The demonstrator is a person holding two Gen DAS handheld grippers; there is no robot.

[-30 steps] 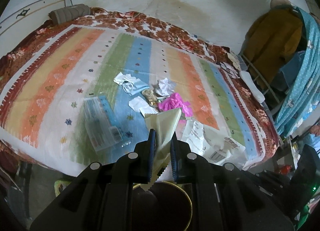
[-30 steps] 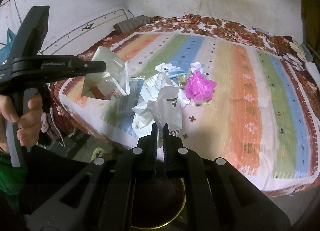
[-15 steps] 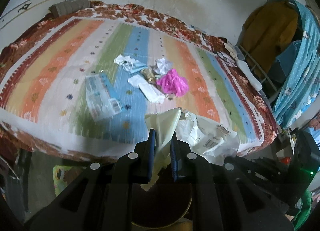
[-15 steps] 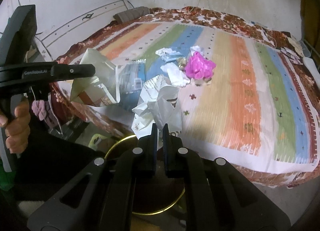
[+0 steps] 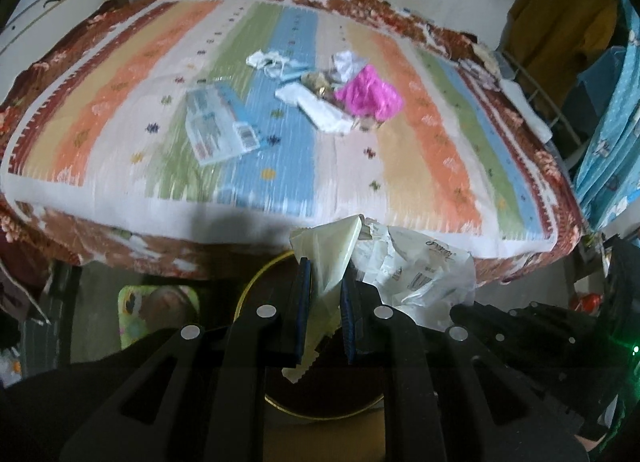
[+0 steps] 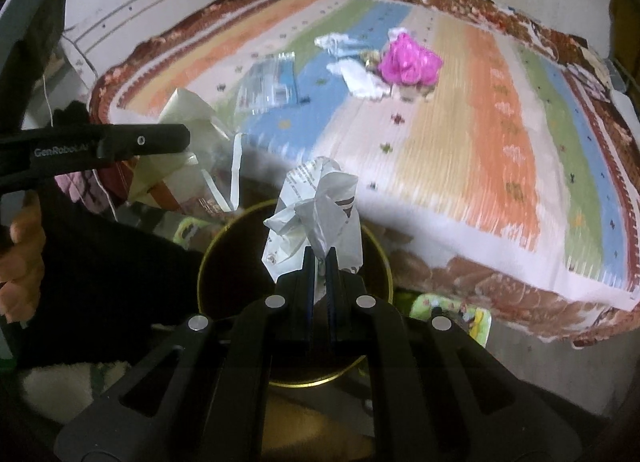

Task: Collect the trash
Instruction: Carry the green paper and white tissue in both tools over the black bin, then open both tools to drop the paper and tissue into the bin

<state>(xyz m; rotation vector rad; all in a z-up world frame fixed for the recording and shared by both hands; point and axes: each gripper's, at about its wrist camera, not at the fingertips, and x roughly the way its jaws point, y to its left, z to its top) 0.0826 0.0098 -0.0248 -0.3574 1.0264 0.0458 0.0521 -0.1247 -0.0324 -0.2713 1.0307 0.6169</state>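
Trash is pinched in both of my grippers, above the round bin with the gold rim (image 6: 208, 254), which I take as my landmark. My left gripper (image 5: 325, 274) has its jaws narrow and clamped on a pale yellow wrapper (image 5: 332, 250) with a sawtooth edge, hanging over the bin's mouth. My right gripper (image 6: 319, 262) has its jaws almost together on a crumpled white printed bag (image 6: 316, 206), also directly above the bin's opening. Beyond the bin lies the bed with a striped blanket (image 5: 420, 166), its near edge overhanging just behind the rim. More trash sits on that blanket, well apart from the bin: a flat clear packet with blue print (image 5: 218, 126), a bright pink crumpled bag (image 5: 370, 94), white tissue scraps (image 5: 320, 106) beside the pink one, and a white-and-blue scrap (image 5: 272, 60) farther back. In the right wrist view I see my left hand (image 6: 22, 262) wrapped around the left gripper's handle, left of the bin. Beside the bin on the floor lies a green patterned mat (image 5: 156, 308).
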